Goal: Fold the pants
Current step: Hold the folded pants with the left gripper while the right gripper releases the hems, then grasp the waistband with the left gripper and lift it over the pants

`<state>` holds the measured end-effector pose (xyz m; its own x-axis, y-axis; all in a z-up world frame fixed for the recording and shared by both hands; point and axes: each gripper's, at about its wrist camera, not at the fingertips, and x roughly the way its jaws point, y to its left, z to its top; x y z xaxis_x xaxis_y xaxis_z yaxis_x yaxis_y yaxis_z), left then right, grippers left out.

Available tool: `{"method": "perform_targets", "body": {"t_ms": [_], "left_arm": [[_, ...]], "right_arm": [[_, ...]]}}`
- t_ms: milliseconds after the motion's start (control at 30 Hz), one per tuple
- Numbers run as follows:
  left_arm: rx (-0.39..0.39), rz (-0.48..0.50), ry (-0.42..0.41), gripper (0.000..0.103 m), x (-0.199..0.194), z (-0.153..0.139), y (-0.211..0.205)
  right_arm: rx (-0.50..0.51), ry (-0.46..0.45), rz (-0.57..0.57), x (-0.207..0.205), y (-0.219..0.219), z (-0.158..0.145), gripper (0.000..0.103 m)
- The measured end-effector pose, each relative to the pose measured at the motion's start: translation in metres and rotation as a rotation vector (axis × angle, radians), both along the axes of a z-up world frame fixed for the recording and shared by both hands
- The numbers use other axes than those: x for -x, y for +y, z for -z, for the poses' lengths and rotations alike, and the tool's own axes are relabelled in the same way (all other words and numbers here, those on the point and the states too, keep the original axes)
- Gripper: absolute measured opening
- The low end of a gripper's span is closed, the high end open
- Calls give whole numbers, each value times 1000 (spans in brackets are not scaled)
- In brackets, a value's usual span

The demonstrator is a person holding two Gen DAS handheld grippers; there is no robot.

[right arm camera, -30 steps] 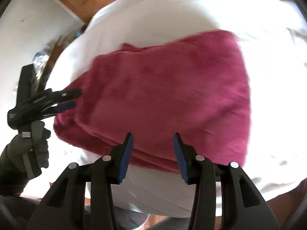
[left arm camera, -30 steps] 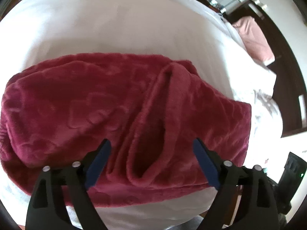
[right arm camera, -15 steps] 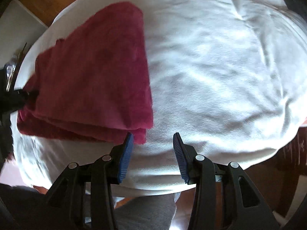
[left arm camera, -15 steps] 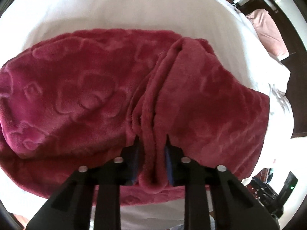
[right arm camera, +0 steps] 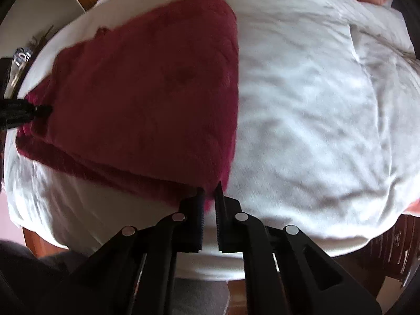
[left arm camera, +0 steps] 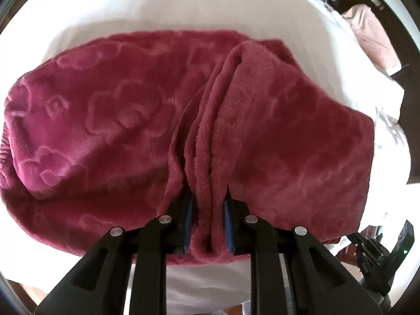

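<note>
While left tongs [left arm camera: 207,210] pinch pants [left arm camera: 105,131] fold, right tongs [right arm camera: 208,197] clamp corner.

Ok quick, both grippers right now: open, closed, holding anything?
Left gripper: closed on a bunched ridge of the red pants.
Right gripper: closed on the near corner of the pants, tips pinching the fabric edge.

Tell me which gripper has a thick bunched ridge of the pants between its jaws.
The left gripper: it pinches a thick ridge of the pants. The right gripper nips only a corner.
</note>
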<state>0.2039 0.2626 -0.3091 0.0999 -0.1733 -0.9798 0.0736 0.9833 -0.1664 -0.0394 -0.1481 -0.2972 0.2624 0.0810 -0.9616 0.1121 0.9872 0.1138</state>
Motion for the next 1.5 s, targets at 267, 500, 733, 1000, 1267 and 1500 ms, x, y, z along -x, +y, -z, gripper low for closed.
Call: {"method": "perform_targets", "body": {"t_ms": [267, 500, 733, 1000, 1267, 1500], "left_arm": [[-29, 5, 4, 27, -2, 20, -11], [46, -54, -66, 57, -2, 1, 24], [72, -181, -144, 62, -10, -23, 91], [49, -384, -229, 75, 11, -41, 189], [104, -465, -215, 81, -2, -21, 253], [179, -414, -170, 91, -17, 12, 259]], "right_arm": [[-23, 27, 25, -3, -1, 5, 0], [-27, -12, -22, -5, 17, -34, 26], [-59, -96, -123, -40, 70, -63, 26], [-82, -117, -276, -89, 140, -64, 26], [-86, -91, -348, -109, 182, -58, 36], [-83, -69, -342, -120, 197, -58, 44]]}}
